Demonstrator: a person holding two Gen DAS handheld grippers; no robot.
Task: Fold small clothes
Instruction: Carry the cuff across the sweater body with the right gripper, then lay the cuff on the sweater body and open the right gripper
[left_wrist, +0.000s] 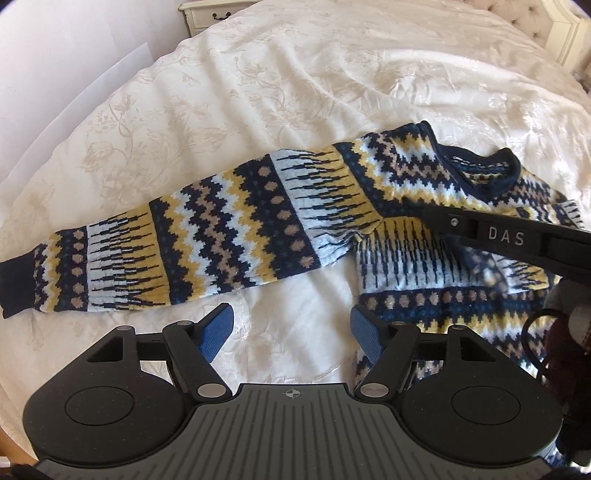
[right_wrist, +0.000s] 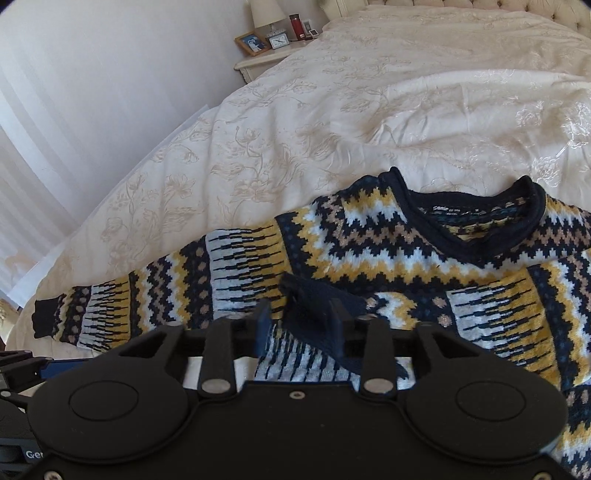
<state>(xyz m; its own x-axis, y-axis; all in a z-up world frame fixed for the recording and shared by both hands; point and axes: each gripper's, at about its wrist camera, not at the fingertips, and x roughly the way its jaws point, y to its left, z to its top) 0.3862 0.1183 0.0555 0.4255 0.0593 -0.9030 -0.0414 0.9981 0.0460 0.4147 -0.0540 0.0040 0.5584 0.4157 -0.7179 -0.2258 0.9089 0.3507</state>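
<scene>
Patterned knit sweater (left_wrist: 258, 218) spread flat on the cream bed (left_wrist: 295, 85), one sleeve stretched leftward; left claw (left_wrist: 291, 334) released, hovering just below that sleeve; right claw (right_wrist: 301, 325) clenched on navy cuff (right_wrist: 314, 310) folded across the sweater's chest

The sweater (right_wrist: 388, 258) runs off the frame to the right gripper's (right_wrist: 299, 321) right, its hem's hidden under the gripper body, and the neck label's too tiny to read.

A bedroom, seemingly: quilted bed (right_wrist: 406, 110), nightstand (right_wrist: 266, 59), lamp (right_wrist: 264, 13).
</scene>
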